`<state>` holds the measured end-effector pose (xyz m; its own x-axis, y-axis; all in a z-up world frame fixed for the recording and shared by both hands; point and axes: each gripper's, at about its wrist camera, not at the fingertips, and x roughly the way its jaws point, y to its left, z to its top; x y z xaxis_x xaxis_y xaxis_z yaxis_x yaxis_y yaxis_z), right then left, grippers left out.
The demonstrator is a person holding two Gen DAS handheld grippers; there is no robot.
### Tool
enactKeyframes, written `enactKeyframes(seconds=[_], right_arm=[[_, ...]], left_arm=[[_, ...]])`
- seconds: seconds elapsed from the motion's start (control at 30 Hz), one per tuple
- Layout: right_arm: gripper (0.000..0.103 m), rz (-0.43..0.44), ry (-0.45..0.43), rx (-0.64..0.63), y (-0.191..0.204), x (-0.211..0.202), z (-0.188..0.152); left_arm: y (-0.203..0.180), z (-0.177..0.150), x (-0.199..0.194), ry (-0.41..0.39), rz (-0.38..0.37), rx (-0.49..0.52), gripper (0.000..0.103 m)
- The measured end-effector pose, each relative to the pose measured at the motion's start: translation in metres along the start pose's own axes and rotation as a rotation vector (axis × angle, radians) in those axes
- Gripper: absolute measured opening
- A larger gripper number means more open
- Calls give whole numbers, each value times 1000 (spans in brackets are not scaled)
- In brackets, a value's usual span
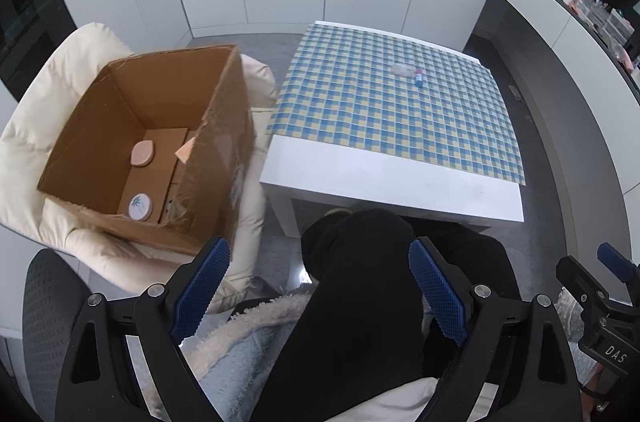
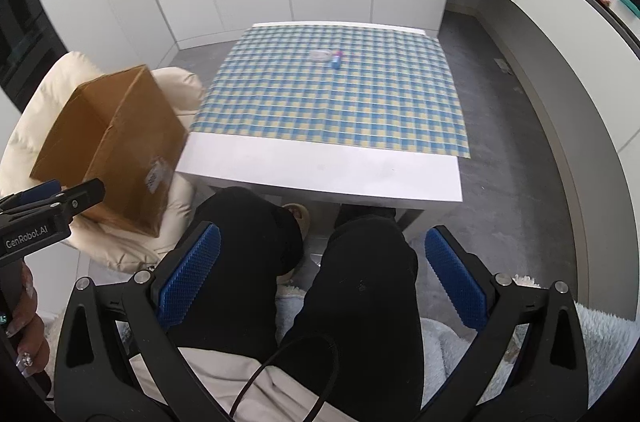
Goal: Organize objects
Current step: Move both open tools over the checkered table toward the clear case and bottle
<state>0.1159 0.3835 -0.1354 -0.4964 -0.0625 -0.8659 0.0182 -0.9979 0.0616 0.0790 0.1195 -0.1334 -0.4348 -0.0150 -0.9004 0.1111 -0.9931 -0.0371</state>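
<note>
Both grippers, left gripper (image 1: 319, 296) and right gripper (image 2: 322, 276), hang wide-fingered and empty; the small tube (image 1: 419, 78) upper right on the bench (image 1: 392, 178) could roll if nudged

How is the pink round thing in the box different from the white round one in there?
The pink round piece is plain, while the white-topped jar carries a green plant picture. The pink piece lies further along the floor of the cardboard box; the white-topped jar sits in the corner nearest the camera. Both are round and rest inside the box.
</note>
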Motion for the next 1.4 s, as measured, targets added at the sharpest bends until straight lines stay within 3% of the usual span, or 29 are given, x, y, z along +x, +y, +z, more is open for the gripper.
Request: enactKeyframes(seconds=[0.7, 1.07, 1.4], right_arm=[[103, -23, 34, 78, -33, 39, 18], [103, -24, 39, 91, -54, 96, 53], [103, -20, 49, 110, -85, 167, 93]], left_arm=[[-27, 37, 43, 32, 5, 16, 92], [-45, 75, 91, 52, 31, 8, 92], [-63, 124, 165, 84, 44, -52, 92]])
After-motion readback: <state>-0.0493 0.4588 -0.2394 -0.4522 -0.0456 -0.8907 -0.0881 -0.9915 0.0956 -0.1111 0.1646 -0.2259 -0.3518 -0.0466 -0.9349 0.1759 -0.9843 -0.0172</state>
